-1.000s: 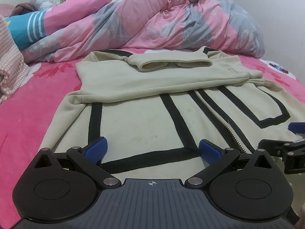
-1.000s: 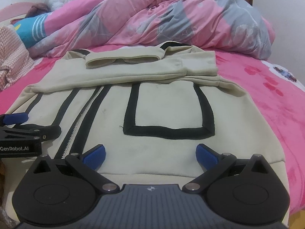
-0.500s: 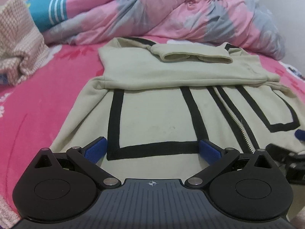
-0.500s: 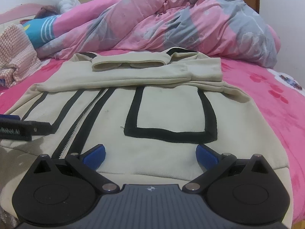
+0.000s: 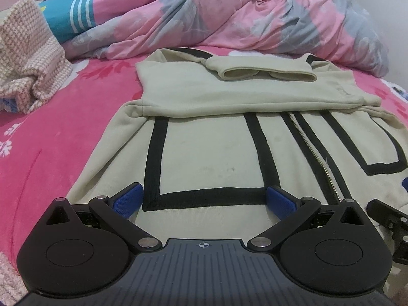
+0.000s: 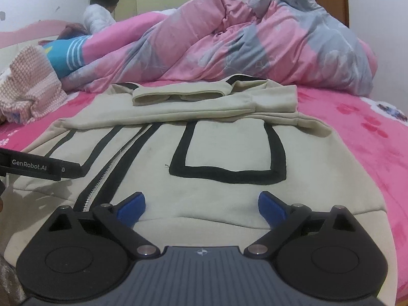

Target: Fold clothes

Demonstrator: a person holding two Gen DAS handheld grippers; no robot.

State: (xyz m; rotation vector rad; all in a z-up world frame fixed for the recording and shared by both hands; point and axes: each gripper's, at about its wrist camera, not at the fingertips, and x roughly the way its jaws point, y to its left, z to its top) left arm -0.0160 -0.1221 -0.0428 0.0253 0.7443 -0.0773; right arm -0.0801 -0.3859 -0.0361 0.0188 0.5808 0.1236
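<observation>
A cream zip-up jacket (image 5: 209, 153) with black stripes lies flat on the pink bed, sleeves folded across its chest, collar at the far end. The same jacket (image 6: 224, 153) fills the right wrist view, zipper running left of centre. My left gripper (image 5: 204, 200) stands open at the jacket's near hem over the left black-outlined pocket, nothing between its blue pads. My right gripper (image 6: 201, 207) is open too, at the hem below the right pocket. Part of the right gripper's finger (image 5: 387, 214) shows at the left view's right edge; the left gripper's side (image 6: 40, 167) shows at the right view's left edge.
A rumpled pink and grey duvet (image 6: 255, 40) is piled behind the jacket. A pink checked cloth (image 5: 28, 61) lies at the left. A person (image 6: 102, 12) sits at the far back left. Pink bedsheet (image 6: 369, 137) stretches to the right.
Both grippers have shifted left and risen slightly over the hem; the left view now shows more of the left pocket and bedsheet. Both have stayed open.
</observation>
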